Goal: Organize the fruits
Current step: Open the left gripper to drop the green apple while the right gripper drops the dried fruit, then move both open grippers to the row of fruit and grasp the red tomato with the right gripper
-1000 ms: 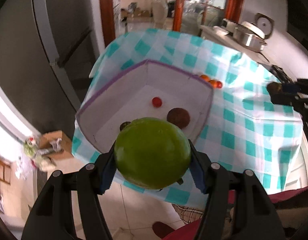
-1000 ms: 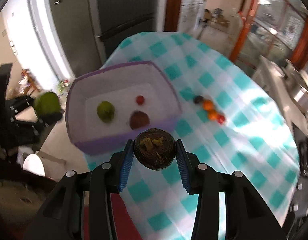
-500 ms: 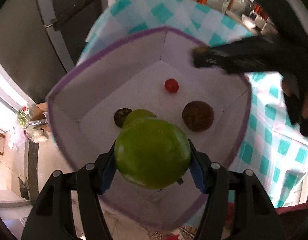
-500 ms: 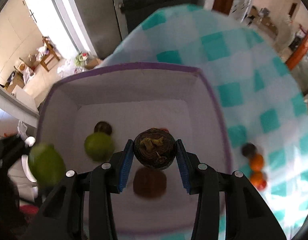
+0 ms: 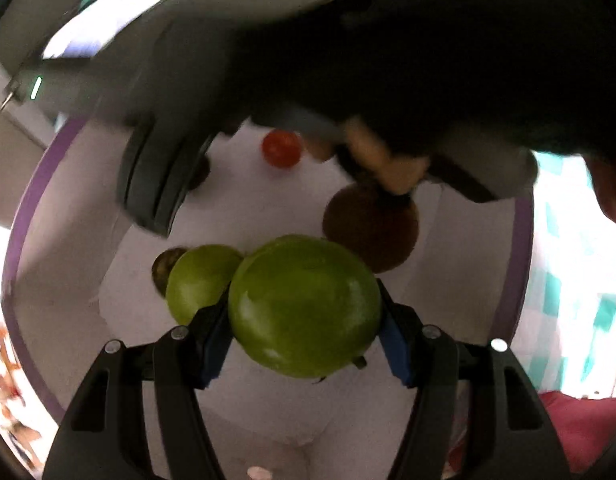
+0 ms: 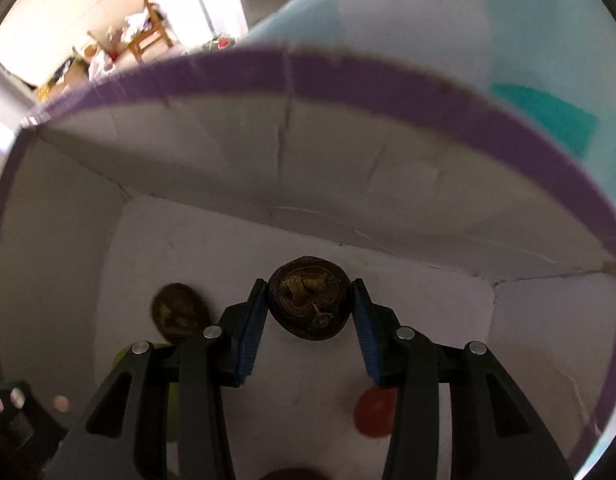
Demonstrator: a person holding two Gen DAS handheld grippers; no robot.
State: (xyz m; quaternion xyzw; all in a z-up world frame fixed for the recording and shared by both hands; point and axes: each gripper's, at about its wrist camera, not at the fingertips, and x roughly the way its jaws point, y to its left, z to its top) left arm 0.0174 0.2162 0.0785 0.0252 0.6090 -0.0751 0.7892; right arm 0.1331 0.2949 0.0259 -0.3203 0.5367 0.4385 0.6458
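Note:
My left gripper (image 5: 304,312) is shut on a large green fruit (image 5: 304,308), held low inside the white box with a purple rim (image 5: 28,208). On the box floor lie a smaller green fruit (image 5: 196,280), a dark wrinkled fruit (image 5: 164,268), a brown round fruit (image 5: 379,232) and a small red tomato (image 5: 282,148). My right gripper (image 6: 308,308) is shut on a dark brown wrinkled fruit (image 6: 309,304), deep in the same box (image 6: 347,84). The right view also shows the other dark fruit (image 6: 180,312) and the tomato (image 6: 375,412).
The right gripper's body and the hand on it (image 5: 347,60) fill the upper half of the left wrist view above the box. A teal-checked tablecloth (image 5: 567,280) shows to the right of the box. A room with furniture (image 6: 108,40) lies beyond the box's far wall.
Both grippers have dropped lower into the box with their fruits still held. The right gripper has moved over the box, now blocking much of the left view.

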